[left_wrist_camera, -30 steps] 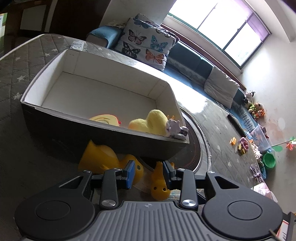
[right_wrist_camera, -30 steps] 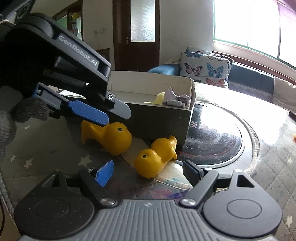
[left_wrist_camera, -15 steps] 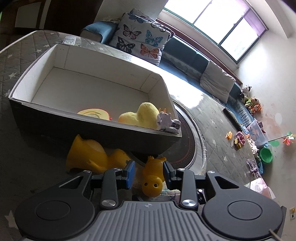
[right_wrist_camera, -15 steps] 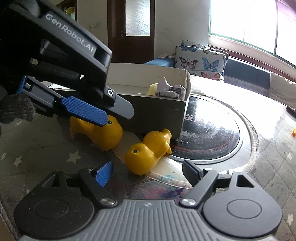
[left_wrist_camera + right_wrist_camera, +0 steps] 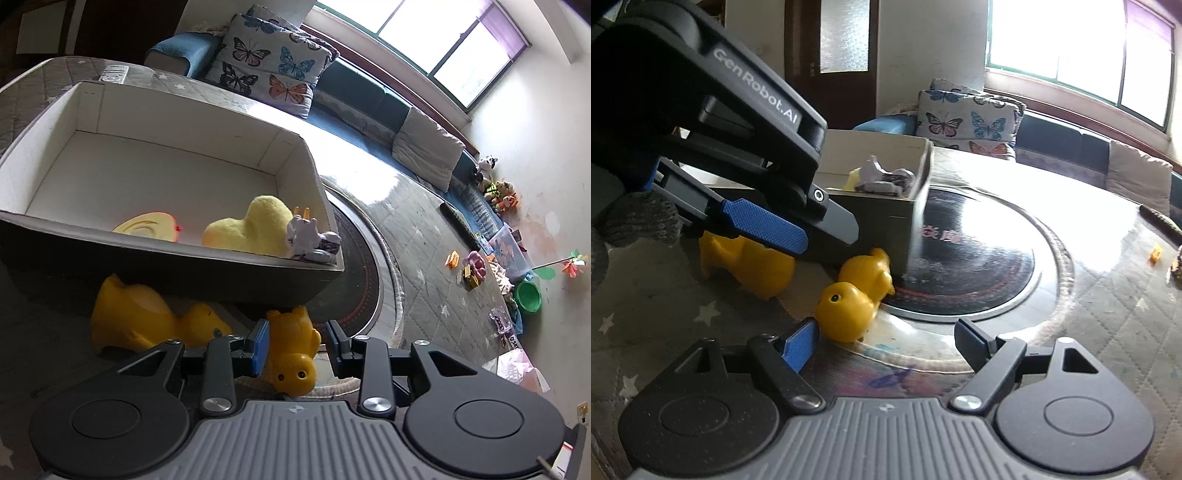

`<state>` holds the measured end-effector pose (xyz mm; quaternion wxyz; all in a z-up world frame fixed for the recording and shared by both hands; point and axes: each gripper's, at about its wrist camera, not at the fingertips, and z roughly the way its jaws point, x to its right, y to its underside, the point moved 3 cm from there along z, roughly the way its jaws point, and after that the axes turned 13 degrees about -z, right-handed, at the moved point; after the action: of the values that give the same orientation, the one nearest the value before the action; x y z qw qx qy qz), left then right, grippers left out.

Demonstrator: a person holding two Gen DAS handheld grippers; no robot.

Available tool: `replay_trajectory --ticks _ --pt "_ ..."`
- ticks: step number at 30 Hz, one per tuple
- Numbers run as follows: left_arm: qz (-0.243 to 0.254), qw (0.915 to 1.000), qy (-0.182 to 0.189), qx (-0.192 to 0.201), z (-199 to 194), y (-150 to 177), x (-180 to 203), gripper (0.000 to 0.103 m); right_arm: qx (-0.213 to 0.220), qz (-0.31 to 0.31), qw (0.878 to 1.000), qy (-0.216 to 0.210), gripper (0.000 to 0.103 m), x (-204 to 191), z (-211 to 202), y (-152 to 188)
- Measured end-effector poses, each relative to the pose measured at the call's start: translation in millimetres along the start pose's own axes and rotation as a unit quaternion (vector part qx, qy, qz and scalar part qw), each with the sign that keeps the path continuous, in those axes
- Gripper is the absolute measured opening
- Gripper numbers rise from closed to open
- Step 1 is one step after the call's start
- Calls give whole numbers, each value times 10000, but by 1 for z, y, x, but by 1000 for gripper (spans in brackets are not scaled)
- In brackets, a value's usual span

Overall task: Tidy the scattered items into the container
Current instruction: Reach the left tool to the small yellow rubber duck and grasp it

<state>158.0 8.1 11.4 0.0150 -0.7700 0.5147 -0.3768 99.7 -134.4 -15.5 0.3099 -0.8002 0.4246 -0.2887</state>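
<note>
A small yellow duck (image 5: pixel 291 354) (image 5: pixel 857 295) lies on its side on the table, just outside the box's near corner. The left gripper (image 5: pixel 297 345) (image 5: pixel 827 238) is open and hovers over it; in the left wrist view the duck sits between the fingers, close to the blue left pad, with a gap on the right. A larger yellow duck (image 5: pixel 140 317) (image 5: pixel 750 266) lies to the left, against the box wall. The right gripper (image 5: pixel 886 343) is open and low, its left finger beside the small duck. The cardboard box (image 5: pixel 147 251) (image 5: pixel 871 229) holds a plush duck (image 5: pixel 251 229), a yellow disc (image 5: pixel 147 229) and a white toy (image 5: pixel 306 240).
A dark round turntable (image 5: pixel 979 258) takes up the table's middle, right of the box. A star-patterned quilt (image 5: pixel 646 295) covers the table. A gloved hand (image 5: pixel 635 218) holds the left gripper. Small toys (image 5: pixel 472 269) lie on the table's far right. A sofa with a butterfly cushion (image 5: pixel 273 59) stands behind.
The left gripper has moved right and lower over the small duck, which now sits between its fingers. In the right wrist view the duck lies nearer the right gripper's left finger.
</note>
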Motion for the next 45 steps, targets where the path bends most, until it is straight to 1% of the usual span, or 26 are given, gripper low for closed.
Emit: replay_trajectory --ticks 3,8,10,12,16,20,22,26,28,30,33,43,45 --pt "3 10000 -28 -11 5 0 3 36 -18 27 9999 99 82 4 -3 2" --pt "27 9998 -177 -2 16 0 8 36 64 38 9999 -97 81 3 -8 2" --pt "40 9997 -234 14 19 -1 8 36 123 1 9997 -193 74 1 -9 0" --pt "57 9996 -284 31 21 -1 9 36 153 -23 9995 -267 73 -1 -9 -2" --pt "111 9991 -411 40 27 -4 10 36 184 -16 9991 -369 67 -4 -6 -6" --pt "110 9990 -441 11 32 -6 11 36 193 -14 9988 -449 64 -4 -2 -8" --pt "100 9988 -473 -8 35 -7 11 36 192 -25 9986 -496 59 -4 0 -9" --pt "58 9986 -524 -63 41 -7 11 36 184 -44 9979 -613 54 -4 3 -9" --pt "35 9984 -553 -84 44 -7 11 36 188 -42 9975 -673 45 -4 6 -8" --pt "38 9984 -556 -104 46 -8 11 36 178 -30 9973 -716 43 -4 8 -7" --pt "45 9982 -582 -122 48 -9 13 36 171 -15 9969 -764 35 -5 11 -6" --pt "73 9979 -623 -183 52 -10 16 36 182 36 9967 -787 36 -2 13 -5" --pt "114 9979 -613 -188 52 -10 16 34 181 24 9967 -796 36 -3 12 -4"
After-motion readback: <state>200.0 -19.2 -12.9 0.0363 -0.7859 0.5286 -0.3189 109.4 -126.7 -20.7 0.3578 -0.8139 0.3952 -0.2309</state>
